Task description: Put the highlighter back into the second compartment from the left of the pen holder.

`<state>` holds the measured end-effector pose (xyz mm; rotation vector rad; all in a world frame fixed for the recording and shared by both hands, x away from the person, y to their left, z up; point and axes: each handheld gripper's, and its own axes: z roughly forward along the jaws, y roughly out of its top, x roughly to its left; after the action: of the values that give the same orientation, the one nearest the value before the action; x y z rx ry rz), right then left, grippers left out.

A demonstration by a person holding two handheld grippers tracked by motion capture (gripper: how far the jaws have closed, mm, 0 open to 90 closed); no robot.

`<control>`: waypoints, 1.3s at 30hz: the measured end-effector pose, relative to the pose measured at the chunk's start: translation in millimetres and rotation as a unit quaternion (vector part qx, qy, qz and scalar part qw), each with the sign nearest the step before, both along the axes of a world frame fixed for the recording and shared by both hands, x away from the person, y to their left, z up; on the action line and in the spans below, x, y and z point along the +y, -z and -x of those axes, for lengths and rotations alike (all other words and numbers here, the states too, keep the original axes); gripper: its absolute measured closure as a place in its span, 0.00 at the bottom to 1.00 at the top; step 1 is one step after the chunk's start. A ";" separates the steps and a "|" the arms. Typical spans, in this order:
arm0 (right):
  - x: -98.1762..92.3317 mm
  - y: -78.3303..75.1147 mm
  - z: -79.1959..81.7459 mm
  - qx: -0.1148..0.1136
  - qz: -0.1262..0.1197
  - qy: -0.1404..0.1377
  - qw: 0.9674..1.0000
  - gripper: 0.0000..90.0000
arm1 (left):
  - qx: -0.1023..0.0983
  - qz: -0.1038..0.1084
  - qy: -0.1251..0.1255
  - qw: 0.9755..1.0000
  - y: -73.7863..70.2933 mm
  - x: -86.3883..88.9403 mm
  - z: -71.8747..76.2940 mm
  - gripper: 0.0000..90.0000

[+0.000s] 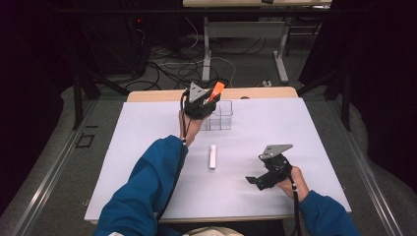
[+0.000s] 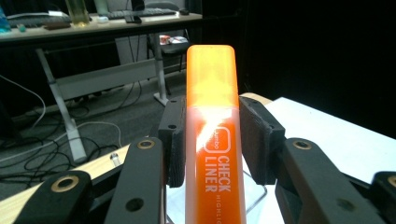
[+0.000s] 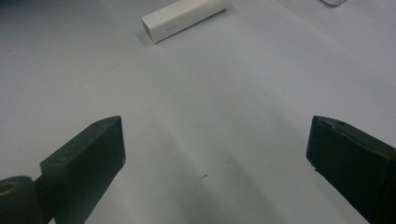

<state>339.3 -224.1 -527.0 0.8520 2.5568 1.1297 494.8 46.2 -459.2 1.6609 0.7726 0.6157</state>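
Left gripper (image 1: 210, 100) is clamping an orange highlighter (image 2: 212, 135), pads pressing both sides of the barrel and the cap end sticking out past the jaws. It is hovering near the far edge of the worktop (image 1: 147, 147), just over the clear compartment box (image 1: 219, 115). Step in hand, as I read it: carrying the highlighter to the box for dropping in. Next move calls for tipping the pen over one compartment, lowering it inside the walls, then releasing; which compartment cannot be told.

Right gripper (image 1: 263, 178) is resting near the near right corner, jaws standing wide apart with nothing between. A white stick-shaped item (image 1: 212, 156) is lying mid-worktop, ahead of it, likely next.
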 end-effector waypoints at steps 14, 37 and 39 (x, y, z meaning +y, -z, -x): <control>-0.4 -0.1 -0.9 -0.001 0.007 -0.005 1.000 0.04 | -0.023 -0.008 0.002 1.000 8.2 -9.5 -13.8 0.71; 0.2 0.2 -0.9 -0.008 0.006 -0.008 1.000 0.04 | -0.019 -0.020 -0.011 1.000 24.0 -21.5 -33.9 0.71; 0.6 0.4 -0.5 -0.008 0.002 -0.006 1.000 0.04 | -0.020 -0.023 -0.011 0.999 25.5 -23.2 -34.9 0.71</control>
<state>339.8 -223.4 -527.4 0.8234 2.5542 1.1301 529.7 23.0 -484.7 1.6793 0.7542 0.6839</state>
